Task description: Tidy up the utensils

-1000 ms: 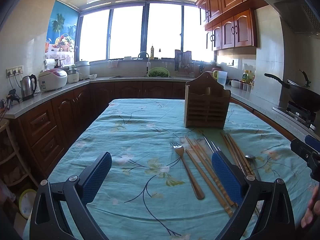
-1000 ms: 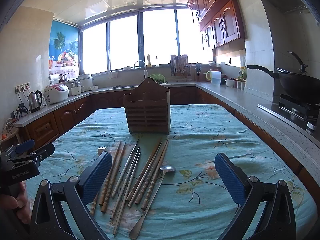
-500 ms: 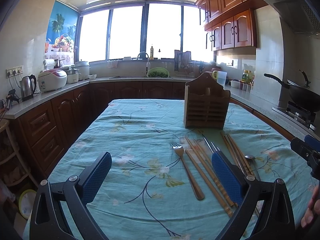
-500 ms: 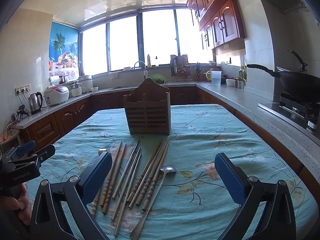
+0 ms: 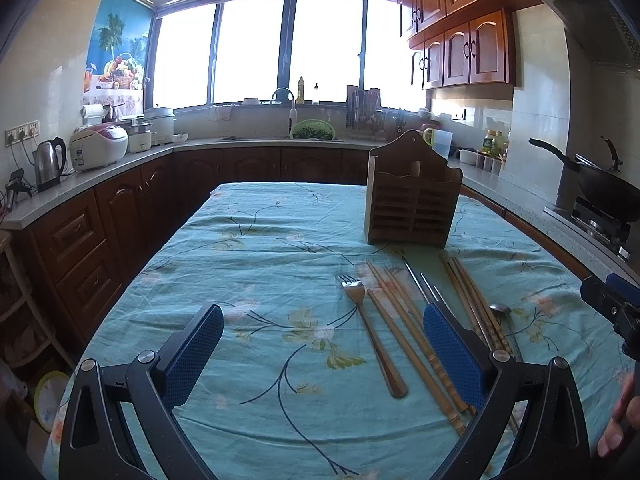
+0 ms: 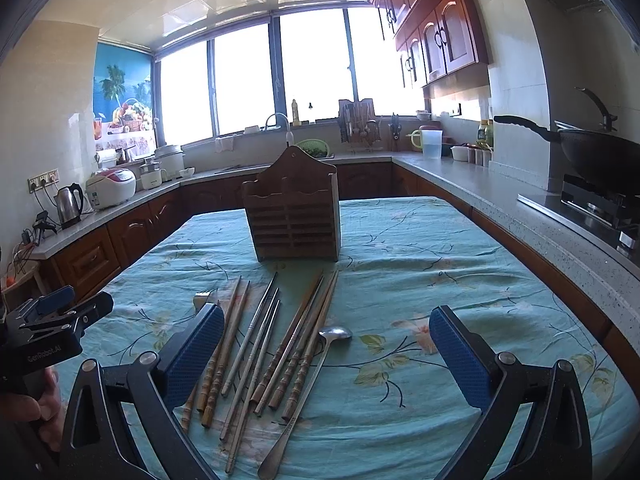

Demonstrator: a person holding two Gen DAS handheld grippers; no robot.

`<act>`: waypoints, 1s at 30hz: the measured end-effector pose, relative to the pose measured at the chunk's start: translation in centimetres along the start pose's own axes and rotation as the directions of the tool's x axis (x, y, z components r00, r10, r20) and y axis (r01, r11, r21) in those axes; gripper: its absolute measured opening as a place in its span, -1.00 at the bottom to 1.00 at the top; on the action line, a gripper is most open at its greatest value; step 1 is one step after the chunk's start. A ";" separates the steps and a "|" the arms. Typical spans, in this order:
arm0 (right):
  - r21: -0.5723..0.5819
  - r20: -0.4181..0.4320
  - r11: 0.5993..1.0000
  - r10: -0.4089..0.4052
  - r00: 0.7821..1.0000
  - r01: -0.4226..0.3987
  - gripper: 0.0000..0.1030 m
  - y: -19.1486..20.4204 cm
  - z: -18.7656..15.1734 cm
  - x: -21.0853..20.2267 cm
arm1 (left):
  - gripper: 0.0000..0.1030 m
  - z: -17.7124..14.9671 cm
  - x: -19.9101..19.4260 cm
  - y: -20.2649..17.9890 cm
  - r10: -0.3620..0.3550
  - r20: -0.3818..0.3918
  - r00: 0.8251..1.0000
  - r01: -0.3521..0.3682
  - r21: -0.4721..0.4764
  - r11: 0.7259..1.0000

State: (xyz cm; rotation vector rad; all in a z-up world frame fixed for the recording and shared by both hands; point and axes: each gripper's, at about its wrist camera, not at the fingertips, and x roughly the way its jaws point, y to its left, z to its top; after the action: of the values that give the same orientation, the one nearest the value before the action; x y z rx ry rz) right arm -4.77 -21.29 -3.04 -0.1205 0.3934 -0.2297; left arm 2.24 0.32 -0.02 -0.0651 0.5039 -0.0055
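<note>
A slatted wooden utensil holder [image 5: 412, 204] [image 6: 295, 220] stands upright on the table with the teal flowered cloth [image 5: 256, 264] [image 6: 420, 264]. In front of it lie a fork [image 5: 370, 332], several wooden chopsticks [image 5: 408, 332] [image 6: 298, 344], metal chopsticks [image 6: 260, 332] and a long metal spoon [image 6: 308, 384]. My left gripper [image 5: 322, 354] is open and empty, hovering low over the cloth, its right finger above the chopsticks. My right gripper [image 6: 328, 354] is open and empty, with the chopsticks and spoon between its fingers.
Brown cabinets and a grey counter [image 5: 100, 172] surround the table on three sides, with a kettle [image 5: 50, 162] and a rice cooker [image 5: 98, 146] at the left. A wok [image 6: 592, 152] sits on a stove at the right. The other gripper's tip [image 6: 60, 316] shows at the left.
The right gripper has moved slightly forward and down towards the utensils. The left gripper has barely moved.
</note>
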 end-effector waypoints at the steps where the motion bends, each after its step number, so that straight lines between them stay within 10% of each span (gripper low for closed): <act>1: 0.005 -0.010 1.000 0.006 1.000 -0.006 0.98 -0.1 0.1 0.2 | 0.94 0.2 0.4 0.1 -0.008 -0.017 1.000 0.008 -0.005 1.000; 10: 0.097 -0.180 0.994 0.070 0.981 -0.053 0.41 -1.7 -0.2 3.8 | 0.61 2.7 5.7 1.0 -0.010 -0.299 0.954 0.019 0.029 0.999; 21: 0.213 -0.375 0.972 0.174 0.910 -0.098 -0.42 -3.3 -1.5 8.7 | 0.13 5.5 14.5 2.0 -0.103 -0.421 0.901 0.093 -0.046 0.995; 30: 0.267 -0.460 0.957 0.228 0.858 -0.111 -0.54 -3.9 -1.7 11.3 | -0.13 6.3 19.9 1.8 -0.126 -0.461 0.878 0.117 -0.048 0.992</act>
State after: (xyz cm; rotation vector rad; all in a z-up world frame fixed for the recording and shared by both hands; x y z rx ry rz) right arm 3.96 -27.92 -8.13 0.2109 0.8750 -0.1248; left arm 22.69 2.04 -4.26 -0.1154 0.9809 -0.1433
